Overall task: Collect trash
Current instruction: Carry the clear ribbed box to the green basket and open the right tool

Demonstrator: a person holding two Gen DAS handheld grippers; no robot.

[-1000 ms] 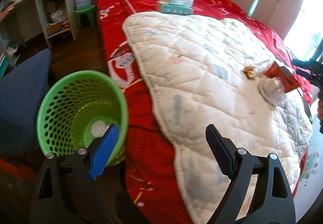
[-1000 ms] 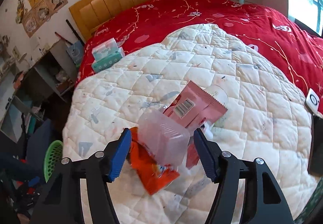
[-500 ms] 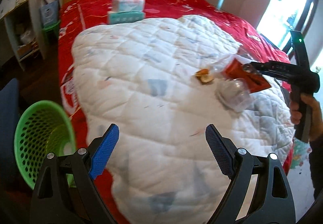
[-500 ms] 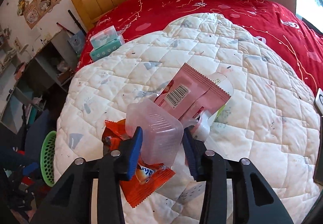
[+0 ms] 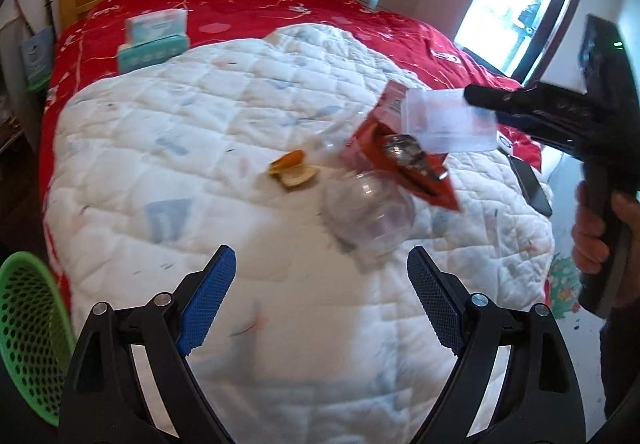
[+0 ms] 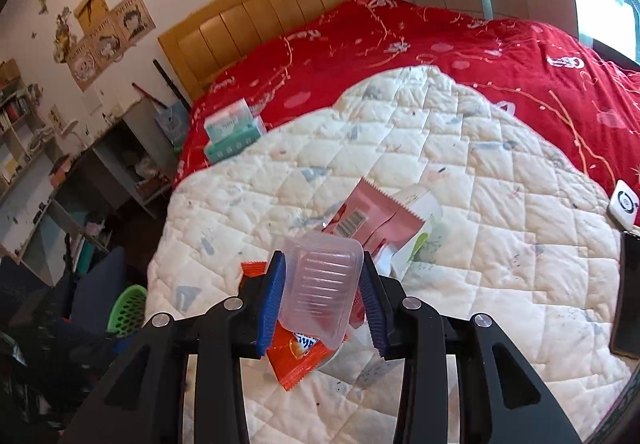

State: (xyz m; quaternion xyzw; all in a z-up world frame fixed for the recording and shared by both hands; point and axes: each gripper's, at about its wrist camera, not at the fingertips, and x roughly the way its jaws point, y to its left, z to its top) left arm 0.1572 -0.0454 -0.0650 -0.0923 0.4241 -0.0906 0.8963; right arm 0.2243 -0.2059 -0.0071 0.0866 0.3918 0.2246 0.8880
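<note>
On the white quilted blanket (image 6: 480, 228) spread over the red bed, the right tongs (image 6: 323, 298) were closing their blue pads on a clear ribbed plastic tub (image 6: 320, 292), pads against both long sides. In the left wrist view the tub (image 5: 448, 120) hung clear of the blanket above an orange foil snack wrapper (image 5: 404, 160). The left tongs (image 5: 322, 304) stood wide with nothing between them, aimed at a clear domed plastic lid (image 5: 368, 216) near a scrap of orange peel (image 5: 294, 174). A pink barcoded sachet (image 6: 372, 220) lay just beyond the tub.

The tub looked thin and springy, so the squeeze probably wanted to be just enough to stop it slipping; harder might have buckled it or popped it out. The carry then led to the green perforated plastic basket (image 6: 130, 306) on the floor beside the bed, best released low over the rim.
</note>
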